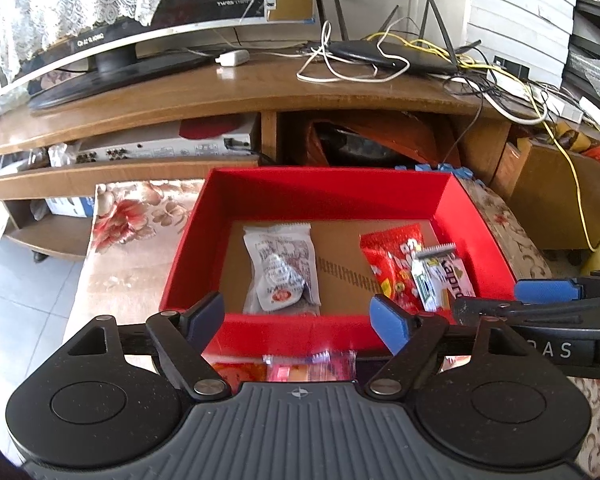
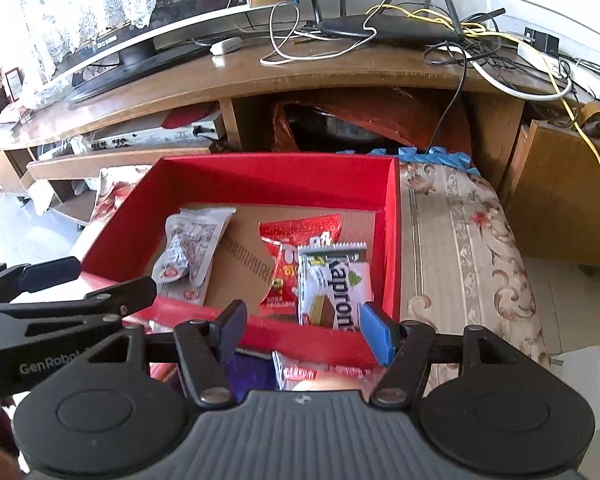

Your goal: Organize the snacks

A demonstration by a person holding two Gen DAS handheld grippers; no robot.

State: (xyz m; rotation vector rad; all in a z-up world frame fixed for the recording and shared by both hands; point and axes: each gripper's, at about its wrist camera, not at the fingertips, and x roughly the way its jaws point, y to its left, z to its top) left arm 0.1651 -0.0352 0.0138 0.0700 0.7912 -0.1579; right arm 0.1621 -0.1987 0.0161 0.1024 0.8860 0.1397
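Observation:
A red box (image 1: 332, 192) (image 2: 260, 172) with a cardboard floor sits on a floral cloth. Inside lie a white snack packet (image 1: 280, 268) (image 2: 192, 248) on the left, a red packet (image 1: 392, 256) (image 2: 300, 236) on the right, and a white wafer pack (image 1: 444, 276) (image 2: 336, 284) on top of the red one. My left gripper (image 1: 300, 316) hovers open over the box's near wall, nothing between its fingers. My right gripper (image 2: 304, 328) is open at the near wall too, just in front of the wafer pack, holding nothing. More packets (image 1: 308, 368) (image 2: 316, 372) lie blurred below both grippers, outside the box.
A wooden TV stand (image 1: 260, 88) runs behind the box, carrying a monitor (image 1: 112, 40), a router (image 1: 388, 56) and tangled cables. Shelves below hold electronics and a brown bag. The floral cloth (image 2: 460, 240) extends right of the box; tiled floor lies left.

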